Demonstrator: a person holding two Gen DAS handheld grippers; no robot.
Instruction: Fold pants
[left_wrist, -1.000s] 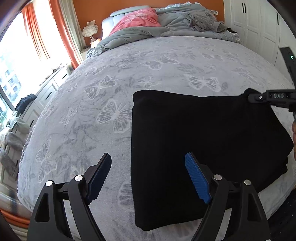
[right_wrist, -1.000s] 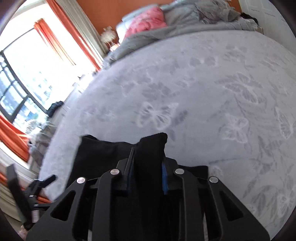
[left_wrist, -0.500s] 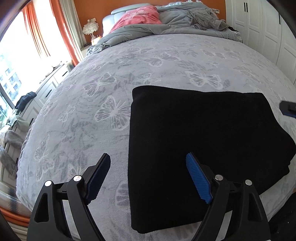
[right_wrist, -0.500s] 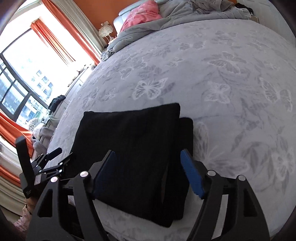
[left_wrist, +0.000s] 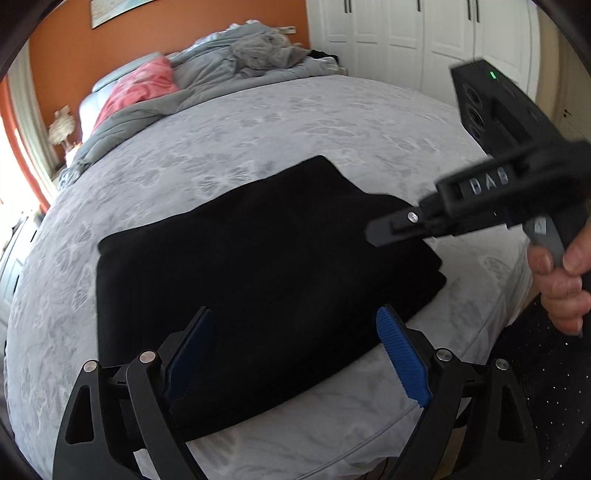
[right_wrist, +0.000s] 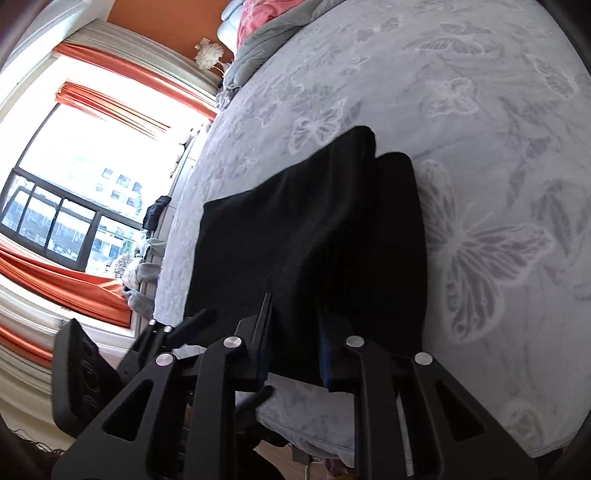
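**Black pants folded near the bed's edge**

The pants (left_wrist: 258, 266) lie as a flat, matte black rectangle of soft knit, folded in layers (one layer's edge steps out on the far side in the right wrist view), close to the near edge of the bed (left_wrist: 332, 122). The bedspread is plush grey with pale butterfly shapes. The right gripper (right_wrist: 295, 343) has its fingers pinching the pants' near edge; the left gripper (left_wrist: 295, 354) hovers with ribbed blue fingers (left_wrist: 400, 356) spread wide.

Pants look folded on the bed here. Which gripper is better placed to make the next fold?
Right. The right gripper has its jaws closed on the black pants' near edge, while the left gripper hangs open above them, holding nothing.
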